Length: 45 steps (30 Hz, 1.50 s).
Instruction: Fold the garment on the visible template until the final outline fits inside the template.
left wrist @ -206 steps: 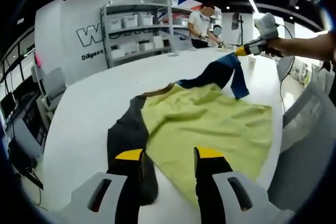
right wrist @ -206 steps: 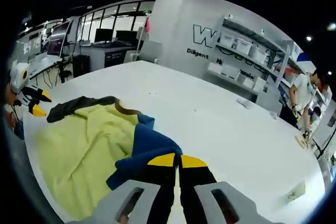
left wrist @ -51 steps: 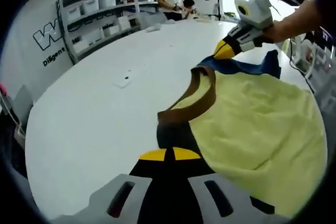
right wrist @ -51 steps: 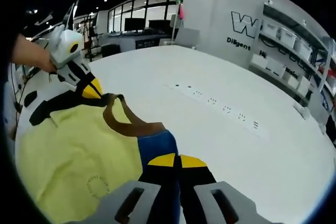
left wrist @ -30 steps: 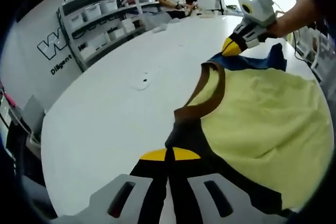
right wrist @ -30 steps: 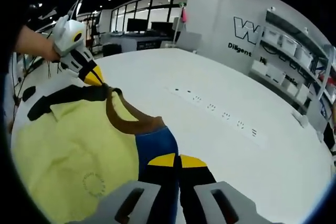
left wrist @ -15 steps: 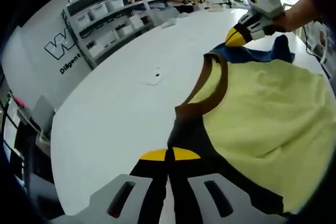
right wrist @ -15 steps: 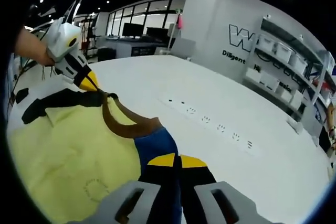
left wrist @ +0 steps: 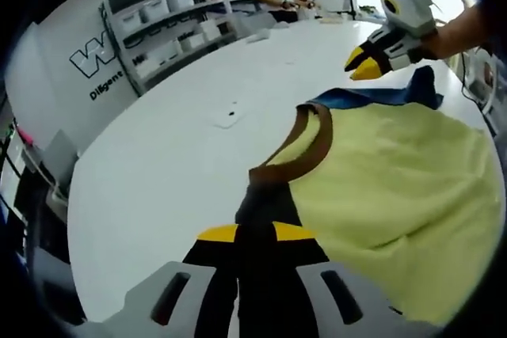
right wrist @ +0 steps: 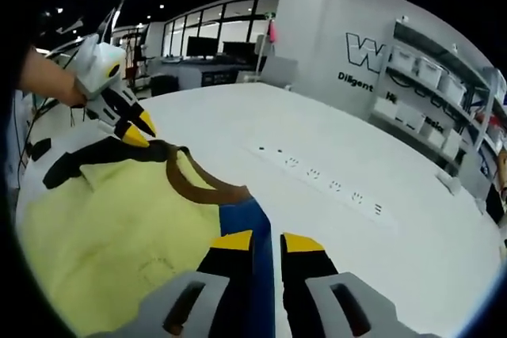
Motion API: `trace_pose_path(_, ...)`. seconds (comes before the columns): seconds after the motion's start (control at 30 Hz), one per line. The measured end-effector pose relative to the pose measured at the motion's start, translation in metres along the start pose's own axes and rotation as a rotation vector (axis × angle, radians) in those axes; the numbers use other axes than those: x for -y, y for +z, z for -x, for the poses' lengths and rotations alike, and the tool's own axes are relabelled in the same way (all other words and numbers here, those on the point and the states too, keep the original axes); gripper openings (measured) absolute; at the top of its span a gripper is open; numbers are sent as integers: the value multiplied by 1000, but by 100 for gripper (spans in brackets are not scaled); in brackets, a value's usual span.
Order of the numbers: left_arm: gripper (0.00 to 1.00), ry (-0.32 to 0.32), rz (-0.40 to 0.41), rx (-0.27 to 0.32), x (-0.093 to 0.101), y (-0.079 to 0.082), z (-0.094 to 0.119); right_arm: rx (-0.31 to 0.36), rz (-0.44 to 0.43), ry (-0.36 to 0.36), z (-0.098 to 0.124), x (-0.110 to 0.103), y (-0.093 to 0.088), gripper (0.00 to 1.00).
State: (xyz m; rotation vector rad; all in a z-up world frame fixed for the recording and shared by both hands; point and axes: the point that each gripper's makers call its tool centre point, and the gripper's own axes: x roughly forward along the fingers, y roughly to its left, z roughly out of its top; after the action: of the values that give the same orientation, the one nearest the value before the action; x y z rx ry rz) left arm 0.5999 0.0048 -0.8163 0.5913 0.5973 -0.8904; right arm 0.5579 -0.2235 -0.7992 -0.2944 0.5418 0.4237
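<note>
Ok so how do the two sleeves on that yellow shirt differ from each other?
The black sleeve is dark all over, while the blue sleeve is bright blue. The black sleeve lies by the left gripper, the blue sleeve runs between the jaws of the right gripper. Both join the yellow shirt at the brown collar, and both grippers have their jaws parted.

Garment is running off the right and bottom edges of left gripper view, hem not visible. Left gripper jaws are covering the black shoulder edge. In right gripper view, garment lower part is getting cut by the rim; right gripper is hiding the blue sleeve end.
</note>
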Motion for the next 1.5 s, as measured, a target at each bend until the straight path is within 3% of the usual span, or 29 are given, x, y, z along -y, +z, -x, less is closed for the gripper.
trace_pose_path(0.17,23,-20,23,1,8,-2,8,-14,-4,19,11,-8,-4,18)
trace_pose_path(0.27,25,-46,91,38,16,4,15,-14,-1,39,20,-15,-3,23)
trace_pose_path(0.63,34,-31,131,63,31,3,45,-16,8,76,48,-35,-4,33)
trace_pose_path(0.83,36,-9,165,80,42,1,67,-11,6,77,68,-43,-9,35)
trace_pose_path(1.3,36,3,185,87,89,-23,107,-14,14,78,123,-66,-35,36)
trace_pose_path(1.5,35,11,190,84,109,-34,119,-17,-29,64,143,-74,-51,35)
